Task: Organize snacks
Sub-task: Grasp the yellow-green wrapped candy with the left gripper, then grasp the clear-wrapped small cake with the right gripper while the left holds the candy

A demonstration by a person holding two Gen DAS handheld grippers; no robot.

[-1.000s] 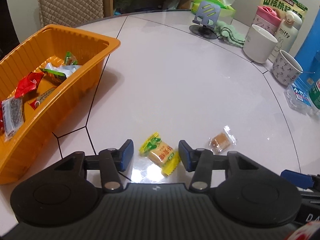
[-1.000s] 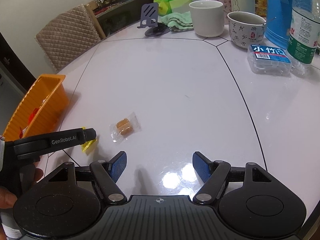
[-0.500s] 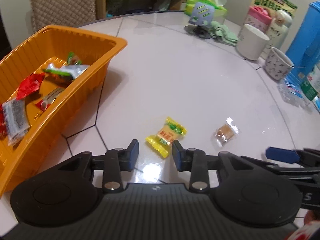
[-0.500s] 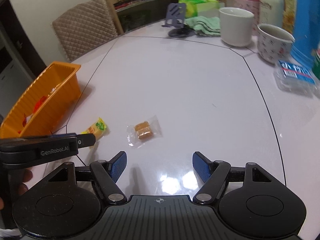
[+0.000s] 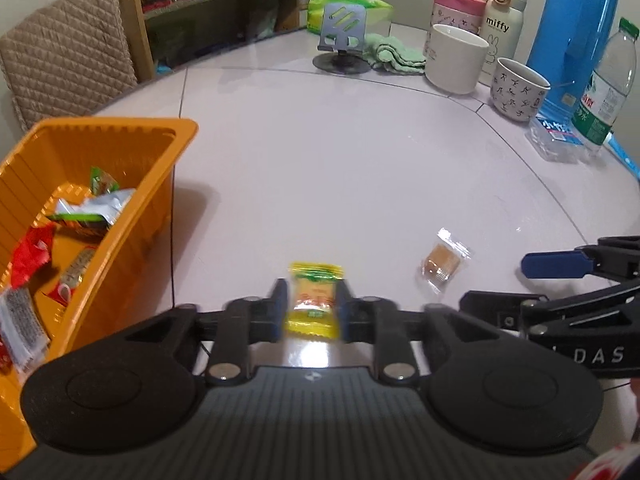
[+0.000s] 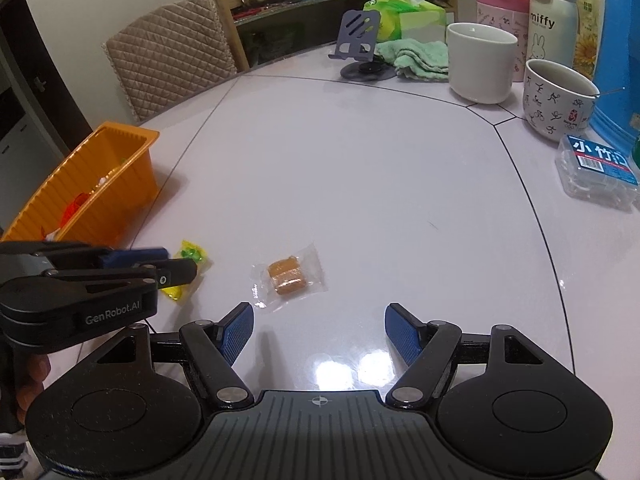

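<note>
Left wrist view shows the left tongs (image 5: 310, 308) pinching the yellow candy (image 5: 314, 300) by its two long sides, low over the table (image 5: 340, 168); their jaws have just been closing and the wrapper now sits squeezed between the blue pads, its crimped ends sticking out front and back. That sideways hold makes sense to me: the pads meet the thick middle of the sweet and not the flimsy ends. The right tongs (image 6: 318, 334) stand spread with nothing between them, poised near the clear-wrapped brown snack (image 6: 286, 276), which lies flat on the table just ahead of them and a little toward the left pad, likely the next pick. The orange basket (image 5: 160, 136) waits at the table's left edge, already holding several packets in red, green and silver, so I judge it to be where the candy is bound. The side of the left tool reads "GenRobot.AI". Farther back, out of the way along the rim, stand a grey phone stand (image 6: 358, 38), a green cloth (image 6: 416, 58), a white mug (image 6: 480, 64), a cup with little sport figures (image 6: 558, 100), a cream flask marked "miffy" (image 6: 552, 12), and a clear box with a blue label in Chinese characters (image 6: 600, 168).
</note>
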